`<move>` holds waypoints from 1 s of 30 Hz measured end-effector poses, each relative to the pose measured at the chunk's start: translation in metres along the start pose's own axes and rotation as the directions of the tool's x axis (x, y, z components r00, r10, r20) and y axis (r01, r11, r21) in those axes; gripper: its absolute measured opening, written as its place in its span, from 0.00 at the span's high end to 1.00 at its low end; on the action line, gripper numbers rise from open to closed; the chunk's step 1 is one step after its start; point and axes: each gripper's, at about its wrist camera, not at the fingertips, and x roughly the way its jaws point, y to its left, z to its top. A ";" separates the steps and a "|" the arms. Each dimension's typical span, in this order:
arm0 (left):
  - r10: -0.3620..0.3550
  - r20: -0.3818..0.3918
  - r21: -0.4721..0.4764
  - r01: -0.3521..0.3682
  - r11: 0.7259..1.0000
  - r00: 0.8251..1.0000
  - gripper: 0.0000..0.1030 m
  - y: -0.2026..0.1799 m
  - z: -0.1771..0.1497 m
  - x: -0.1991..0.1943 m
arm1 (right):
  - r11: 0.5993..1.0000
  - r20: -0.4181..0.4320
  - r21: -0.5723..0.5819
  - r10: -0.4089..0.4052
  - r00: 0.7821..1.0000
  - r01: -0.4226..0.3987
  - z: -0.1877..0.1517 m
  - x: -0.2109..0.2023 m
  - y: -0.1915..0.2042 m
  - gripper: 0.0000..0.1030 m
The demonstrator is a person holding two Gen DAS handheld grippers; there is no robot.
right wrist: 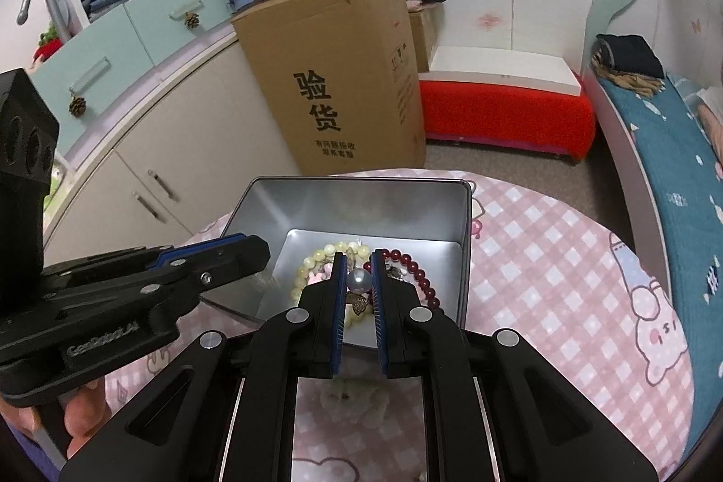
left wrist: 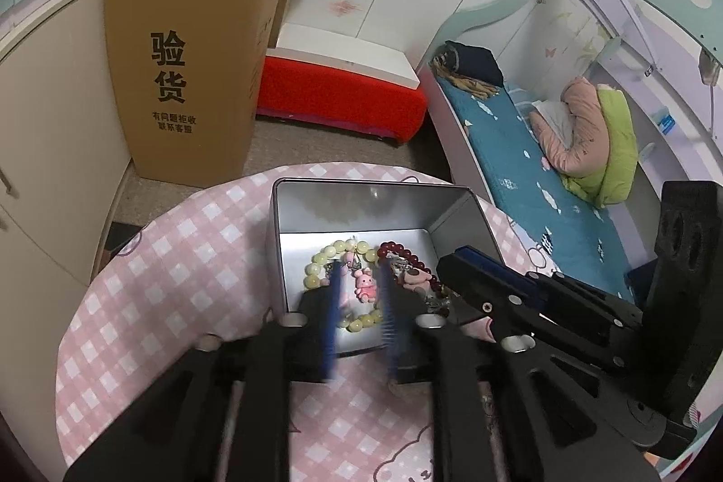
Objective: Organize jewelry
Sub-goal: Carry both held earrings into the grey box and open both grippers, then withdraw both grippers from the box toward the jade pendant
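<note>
Two grippers hang over the open tin [right wrist: 316, 206], which sits on the pink checked cloth [right wrist: 565, 256]; place everything else by that tin. Nearest you, above its near wall, your right gripper [right wrist: 359, 278] has its blue pads [right wrist: 339, 301] narrowed onto a pearl pendant [right wrist: 359, 279], with a small gold charm [right wrist: 359, 303] dangling under it. The pearl is round, hard and smooth, so I judge it will try to roll out of a loosening pinch; keep the pads centred on its widest part, or take it by the charm link instead. Over the same near wall, your left gripper [left wrist: 359, 287] stands a little apart at the fingers and holds nothing; a pale yellow bead bracelet [left wrist: 330, 256] with a pink bunny charm [left wrist: 365, 283] lies on the tin floor below it. Just beyond, against the tin's right wall, lies a dark red bead bracelet [right wrist: 406, 260]. Both bracelets look light and floppy on their cords: pinch across a single bead, and expect the rest to sag and swing. Well past the tin's far wall stands a cardboard box [right wrist: 334, 75].
</note>
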 end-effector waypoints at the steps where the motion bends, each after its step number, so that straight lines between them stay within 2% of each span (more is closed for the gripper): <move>1: 0.004 0.010 0.002 -0.004 1.000 1.000 0.64 -0.001 -0.001 -0.002 | 1.000 -0.001 0.000 0.001 1.000 -0.001 0.000 0.000 0.000 0.89; 13: 0.020 0.062 0.013 -0.020 1.000 0.998 0.58 -0.008 -0.007 -0.029 | 1.000 0.021 0.024 0.013 1.000 -0.013 0.000 -0.011 -0.002 0.86; 15: 0.019 0.070 0.011 -0.019 1.000 0.997 0.58 -0.008 -0.008 -0.035 | 1.000 0.031 0.027 0.007 0.999 -0.008 0.000 -0.018 -0.004 0.80; 17: 0.020 0.087 0.009 -0.021 1.000 0.996 0.50 -0.010 -0.011 -0.043 | 0.999 0.053 0.042 -0.004 0.999 0.001 -0.002 -0.028 -0.005 0.49; 21: 0.032 0.124 0.019 -0.034 0.999 0.992 0.49 -0.013 -0.019 -0.057 | 0.999 0.083 0.042 -0.017 0.996 0.013 -0.006 -0.049 -0.009 0.49; 23: 0.044 0.147 0.019 -0.047 0.999 0.988 0.35 -0.016 -0.025 -0.066 | 0.998 0.102 0.038 -0.044 0.994 0.040 -0.013 -0.064 -0.011 0.44; 24: 0.050 0.162 0.016 -0.054 0.998 0.986 0.33 -0.017 -0.028 -0.070 | 0.998 0.108 0.039 -0.050 0.993 0.046 -0.015 -0.069 -0.012 0.42; 28: 0.062 0.188 0.022 -0.068 0.997 0.980 0.32 -0.023 -0.041 -0.080 | 0.996 0.128 0.056 -0.078 0.989 0.071 -0.032 -0.092 -0.020 0.41; 30: 0.064 0.193 0.029 -0.071 0.997 0.979 0.28 -0.026 -0.047 -0.083 | 0.994 0.136 0.067 -0.092 0.986 0.083 -0.042 -0.101 -0.024 0.38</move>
